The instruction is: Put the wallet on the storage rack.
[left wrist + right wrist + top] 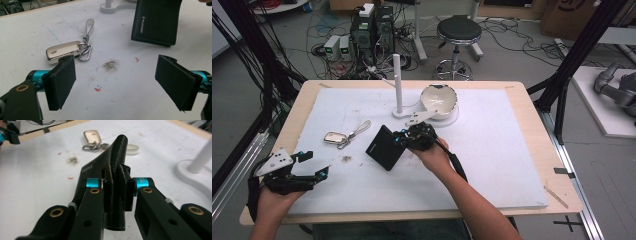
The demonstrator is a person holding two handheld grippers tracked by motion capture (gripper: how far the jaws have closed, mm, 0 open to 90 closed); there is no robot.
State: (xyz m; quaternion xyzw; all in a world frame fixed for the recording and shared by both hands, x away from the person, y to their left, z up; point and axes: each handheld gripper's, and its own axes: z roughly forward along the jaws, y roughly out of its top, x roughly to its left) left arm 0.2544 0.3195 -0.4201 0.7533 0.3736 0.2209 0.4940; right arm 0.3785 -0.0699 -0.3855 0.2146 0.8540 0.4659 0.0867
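Centrally, the right gripper [117,192] clamps a black wallet [384,147] near the white bowl [438,102]. Left gripper [117,82] gapes wide by the mat's [492,165] near edge.

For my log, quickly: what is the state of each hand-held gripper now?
Left hand-held gripper: open, holding nothing, above the white mat.
Right hand-held gripper: closed on the black wallet.

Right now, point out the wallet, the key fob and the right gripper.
wallet [155,21], left gripper view, black face by the logo
key fob [62,51], left gripper view, cream body
right gripper [117,192], right gripper view, between jaws clamping wallet
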